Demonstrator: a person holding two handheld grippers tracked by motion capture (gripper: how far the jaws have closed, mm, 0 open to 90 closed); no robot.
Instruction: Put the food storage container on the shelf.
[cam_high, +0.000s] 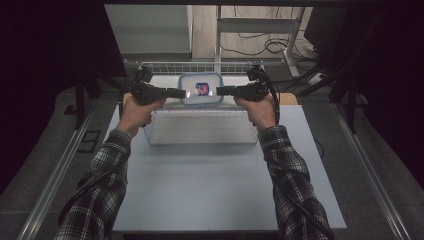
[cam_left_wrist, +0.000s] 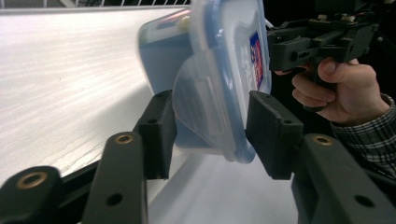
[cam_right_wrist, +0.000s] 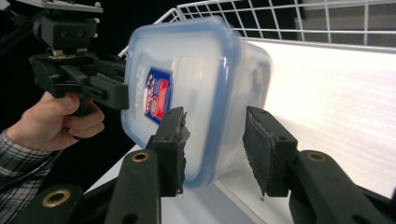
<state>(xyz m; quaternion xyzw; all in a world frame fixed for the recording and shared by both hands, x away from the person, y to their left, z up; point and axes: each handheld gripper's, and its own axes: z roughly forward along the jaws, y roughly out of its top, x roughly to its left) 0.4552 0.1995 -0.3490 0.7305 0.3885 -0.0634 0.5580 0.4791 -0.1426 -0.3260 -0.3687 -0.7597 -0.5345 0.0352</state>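
Plaid sleeves come in closest from the bottom of the high view, and from them I run both grippers up to a lidded plastic container held in the air above a wire basket on the surface. My left gripper has its fingers narrowed around the container's left end, over the lid's latch flap, pads at or very near the plastic. My right gripper does the same at the opposite end, fingers straddling the blue-sealed rim.

I judge this to be the carry step: the container is pinched at both ends, apparently clear of the basket, though I can't be sure of the gap beneath it. The next move calls for keeping both hands level and moving together, since uneven pull would twist it out of the grip.

The lid, with its red-and-blue label, faces up toward the high camera. The container's long axis runs left to right, between the two grippers.
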